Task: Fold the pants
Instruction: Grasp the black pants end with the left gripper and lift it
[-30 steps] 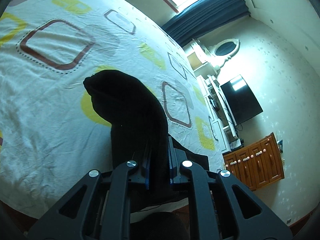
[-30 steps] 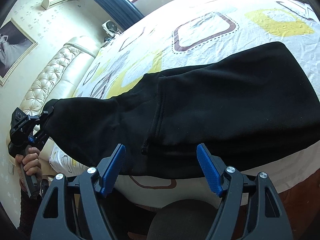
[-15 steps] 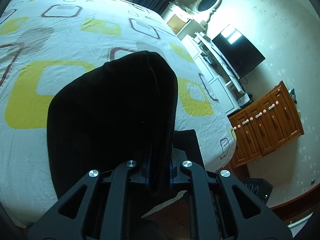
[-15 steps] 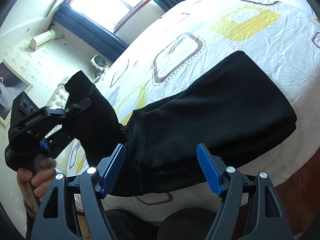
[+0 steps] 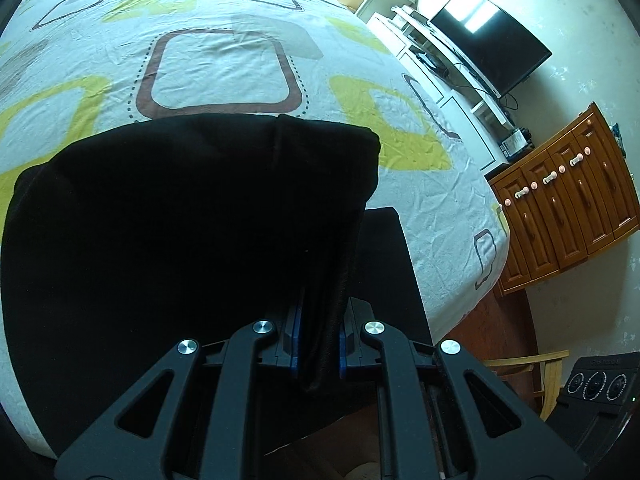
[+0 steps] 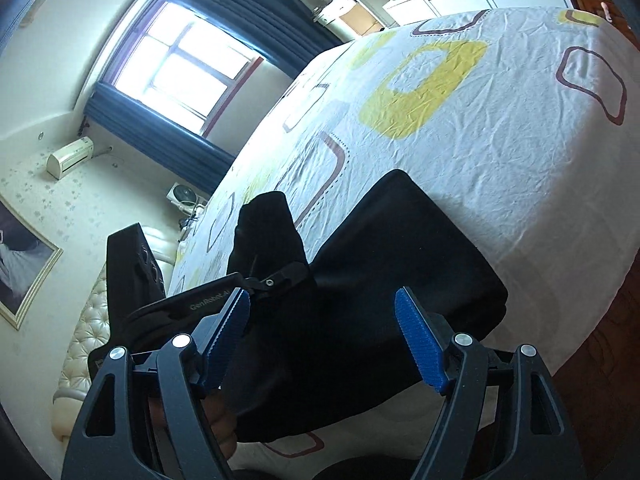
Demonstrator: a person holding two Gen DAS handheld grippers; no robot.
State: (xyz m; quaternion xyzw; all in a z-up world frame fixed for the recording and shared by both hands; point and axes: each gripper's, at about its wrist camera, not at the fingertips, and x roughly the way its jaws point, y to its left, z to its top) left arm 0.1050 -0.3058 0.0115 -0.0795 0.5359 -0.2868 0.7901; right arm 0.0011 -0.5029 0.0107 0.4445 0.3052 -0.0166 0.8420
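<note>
Now black pants clamped in left hand-held gripper, draped forward

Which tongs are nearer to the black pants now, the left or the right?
Left. The left tongs are shut on a fold of the pants, touching them. The right tongs are open, with the pants beyond them.

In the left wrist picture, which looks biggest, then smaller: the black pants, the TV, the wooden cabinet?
1. Pants, by far, though they hang closest to the camera.
2. Cabinet.
3. TV, only slightly smaller-looking than the cabinet; both are far off, so real sizes are unsure.
</note>
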